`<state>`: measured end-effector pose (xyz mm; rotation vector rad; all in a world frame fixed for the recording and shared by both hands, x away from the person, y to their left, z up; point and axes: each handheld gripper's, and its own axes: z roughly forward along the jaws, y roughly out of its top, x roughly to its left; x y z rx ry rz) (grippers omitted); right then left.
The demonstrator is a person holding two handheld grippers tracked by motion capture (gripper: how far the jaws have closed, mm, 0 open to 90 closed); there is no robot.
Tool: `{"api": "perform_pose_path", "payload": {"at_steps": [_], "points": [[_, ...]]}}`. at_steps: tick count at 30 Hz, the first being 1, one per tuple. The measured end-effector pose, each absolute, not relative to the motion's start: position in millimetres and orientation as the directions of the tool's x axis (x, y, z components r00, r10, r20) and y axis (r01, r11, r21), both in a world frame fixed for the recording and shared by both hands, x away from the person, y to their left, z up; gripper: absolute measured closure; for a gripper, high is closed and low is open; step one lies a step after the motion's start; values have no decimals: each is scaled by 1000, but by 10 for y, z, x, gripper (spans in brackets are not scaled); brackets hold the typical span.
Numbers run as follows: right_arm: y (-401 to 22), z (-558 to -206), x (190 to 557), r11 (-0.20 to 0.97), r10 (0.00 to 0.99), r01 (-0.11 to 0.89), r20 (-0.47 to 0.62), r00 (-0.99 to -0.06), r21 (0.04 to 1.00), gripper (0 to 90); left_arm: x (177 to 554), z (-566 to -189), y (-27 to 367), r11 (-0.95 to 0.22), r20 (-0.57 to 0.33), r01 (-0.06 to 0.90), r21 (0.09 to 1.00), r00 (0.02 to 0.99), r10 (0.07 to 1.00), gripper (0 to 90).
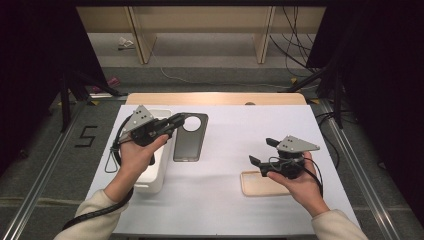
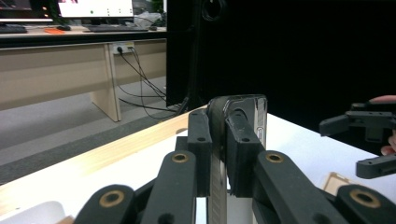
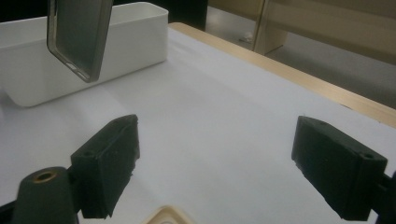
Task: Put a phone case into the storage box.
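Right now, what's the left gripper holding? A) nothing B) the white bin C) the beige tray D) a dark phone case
D: the left gripper has its jaws clamped on the edge of the dark phone case, lifted off the table beside the white bin; the beige tray lies by the right gripper.

1. We hold our left tool [image 1: 178,120] raised on the left, pointing right and slightly away, its jaws clamped tight on a thin edge between them
2. Our left forearm rises from the bottom in a cream sleeve
3. We hold our right tool [image 1: 264,153] low on the right, pointing left, jaws spread wide with nothing between them
4. Our two tools sit well apart
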<state>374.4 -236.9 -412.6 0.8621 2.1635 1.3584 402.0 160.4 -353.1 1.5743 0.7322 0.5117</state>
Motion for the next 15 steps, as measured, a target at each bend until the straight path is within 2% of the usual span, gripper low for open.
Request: {"api": "perform_pose_path", "payload": {"at_steps": [15], "points": [[-2438,-4136,3721,308,720,283,-28,-693,908,160,4069,-3461,1794,-16,-89,146,989,681,727,815]]}}
